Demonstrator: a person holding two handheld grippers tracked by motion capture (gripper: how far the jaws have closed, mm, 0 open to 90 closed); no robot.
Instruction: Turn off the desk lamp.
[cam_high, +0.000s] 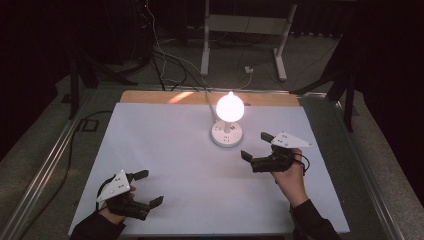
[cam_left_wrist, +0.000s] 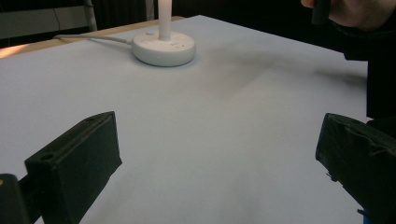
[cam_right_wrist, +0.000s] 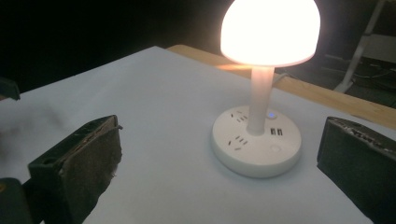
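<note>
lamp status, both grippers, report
Left hand-held gripper open, near table edge. Right hand-held gripper open beside lit lamp, not touching. Nothing between.

tongs: black jaws | grey triangular plates | dark sleeves

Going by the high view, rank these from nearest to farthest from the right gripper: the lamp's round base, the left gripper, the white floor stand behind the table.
1. Lamp's round base, just left of the right gripper.
2. Left gripper, at the table's near left.
3. White floor stand, beyond the far edge.
</note>
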